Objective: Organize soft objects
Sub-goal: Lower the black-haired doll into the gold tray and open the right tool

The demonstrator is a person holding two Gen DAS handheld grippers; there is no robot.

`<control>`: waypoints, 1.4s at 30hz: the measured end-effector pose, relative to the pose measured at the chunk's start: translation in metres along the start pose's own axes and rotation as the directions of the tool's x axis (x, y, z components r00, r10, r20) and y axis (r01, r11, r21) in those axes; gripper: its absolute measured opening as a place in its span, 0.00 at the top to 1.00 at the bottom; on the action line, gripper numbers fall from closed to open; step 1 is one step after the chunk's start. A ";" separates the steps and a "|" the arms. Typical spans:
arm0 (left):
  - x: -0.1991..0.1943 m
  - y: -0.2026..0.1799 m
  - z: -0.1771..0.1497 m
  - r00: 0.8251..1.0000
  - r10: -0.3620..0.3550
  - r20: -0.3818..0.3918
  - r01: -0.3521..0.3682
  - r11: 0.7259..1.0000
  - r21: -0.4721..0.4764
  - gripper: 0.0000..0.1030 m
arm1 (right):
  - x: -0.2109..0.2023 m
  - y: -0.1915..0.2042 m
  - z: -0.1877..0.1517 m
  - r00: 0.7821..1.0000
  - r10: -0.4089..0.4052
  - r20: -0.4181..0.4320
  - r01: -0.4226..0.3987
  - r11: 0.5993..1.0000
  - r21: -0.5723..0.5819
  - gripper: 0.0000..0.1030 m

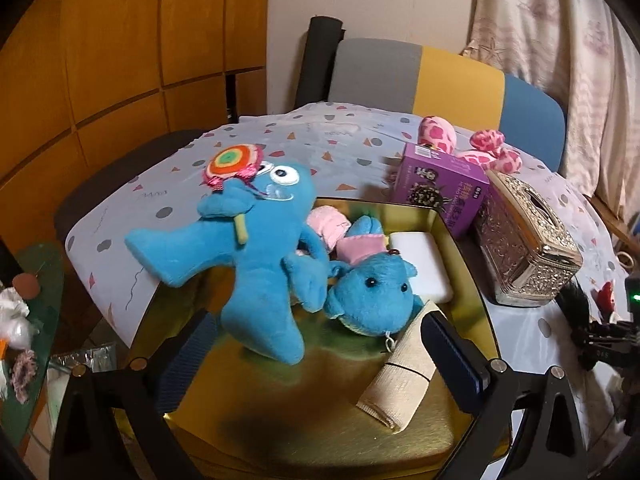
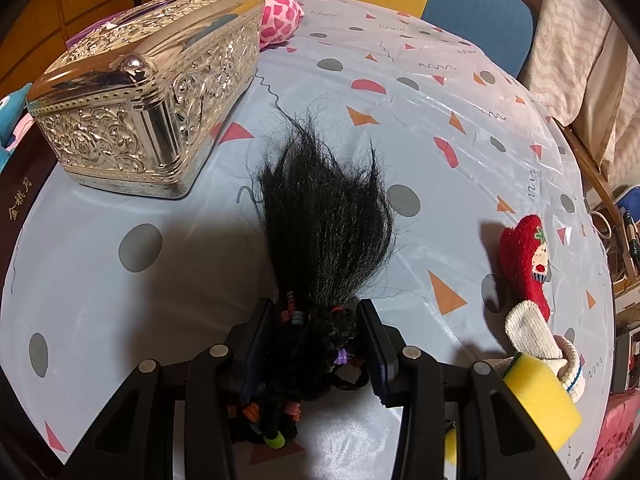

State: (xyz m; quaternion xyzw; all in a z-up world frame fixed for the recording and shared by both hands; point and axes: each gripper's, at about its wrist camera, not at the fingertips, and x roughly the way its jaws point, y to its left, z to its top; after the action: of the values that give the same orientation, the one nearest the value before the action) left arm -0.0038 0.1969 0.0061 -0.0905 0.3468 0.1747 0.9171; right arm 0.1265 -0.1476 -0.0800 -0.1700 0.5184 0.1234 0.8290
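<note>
In the left wrist view a gold tray [image 1: 460, 240] holds a blue monster plush [image 1: 256, 272] with a lollipop, a blue bear plush [image 1: 376, 296], a beige cloth roll [image 1: 400, 376] and a white pad [image 1: 420, 264]. My left gripper [image 1: 320, 360] is open above the tray, holding nothing. In the right wrist view my right gripper [image 2: 316, 340] is shut on a black hair bundle [image 2: 324, 220] with coloured bands, held over the tablecloth [image 2: 400, 80].
A silver ornate box [image 2: 148, 92] sits left of the hair; it also shows in the left wrist view [image 1: 524, 244]. A purple carton [image 1: 440, 188] and a pink spotted plush [image 1: 488, 148] lie behind. A red heart plush [image 2: 524, 260], a sock [image 2: 540, 336] and a yellow sponge [image 2: 540, 400] lie right.
</note>
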 end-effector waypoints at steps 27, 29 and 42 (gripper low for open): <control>-0.012 0.027 -0.004 0.996 -0.076 0.035 0.078 0.995 -0.065 0.00 | -0.128 0.082 0.027 0.907 0.350 0.234 -0.380 0.920 0.097 0.62; -0.016 0.034 0.000 0.995 -0.089 0.053 0.094 0.992 -0.088 0.00 | -0.139 0.109 0.035 0.870 0.424 0.252 -0.450 0.892 0.052 0.62; -0.020 0.073 0.003 0.996 -0.030 0.083 0.044 0.984 -0.171 0.00 | -0.106 0.226 0.044 0.859 0.498 0.122 -0.485 0.866 -0.123 0.43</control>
State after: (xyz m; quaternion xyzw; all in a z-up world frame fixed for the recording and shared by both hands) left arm -0.0438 0.2603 0.0186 -0.1687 0.2918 0.1906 0.9220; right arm 0.0305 0.0730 -0.0013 -0.0589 0.4750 0.3659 0.7982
